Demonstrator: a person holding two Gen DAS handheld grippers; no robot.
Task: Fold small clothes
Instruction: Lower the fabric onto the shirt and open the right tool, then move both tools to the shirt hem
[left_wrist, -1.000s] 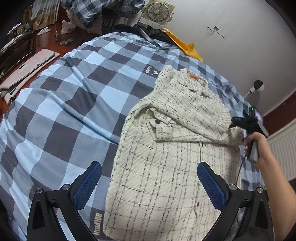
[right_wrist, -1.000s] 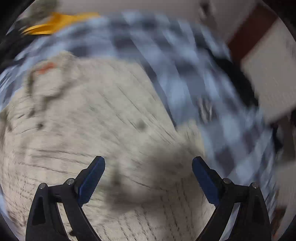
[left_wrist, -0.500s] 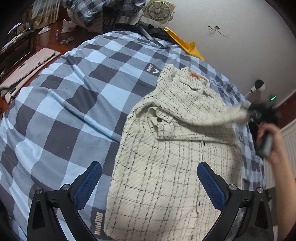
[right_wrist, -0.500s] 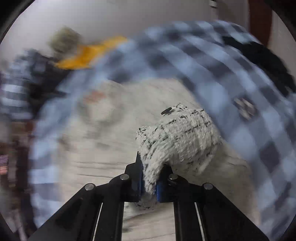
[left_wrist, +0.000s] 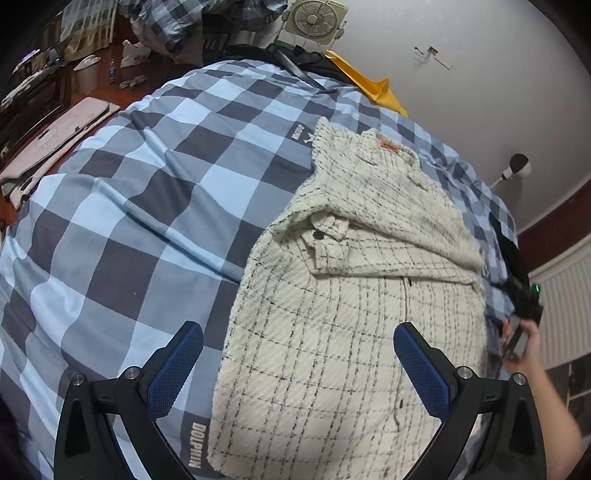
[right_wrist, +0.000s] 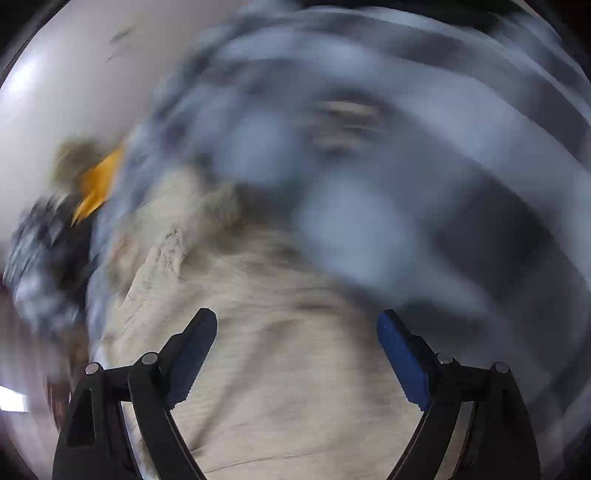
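Note:
A cream shirt with thin black checks (left_wrist: 332, 314) lies flat on the blue checked bedcover (left_wrist: 147, 206), collar and orange label (left_wrist: 389, 147) at the far end. Its sleeves lie folded across the chest; a buttoned cuff (left_wrist: 325, 236) shows at the left. My left gripper (left_wrist: 295, 350) hovers open over the shirt's lower part, holding nothing. A hand (left_wrist: 524, 343) holds my right gripper (left_wrist: 517, 291) at the shirt's right edge. In the blurred right wrist view the right gripper (right_wrist: 297, 325) has its jaws opening over the cream shirt (right_wrist: 295, 387), with nothing between them.
A yellow object (left_wrist: 373, 88) and dark things lie at the bed's far edge under a white wall with a fan (left_wrist: 314, 18). A pink mat (left_wrist: 55, 136) lies on the floor at left. A white radiator (left_wrist: 565, 306) stands at right.
The right gripper shut on the right sleeve's cuff, lifted it, then let go; the sleeve now lies across the chest. The right hand has dropped to the shirt's right edge. The left gripper stayed still.

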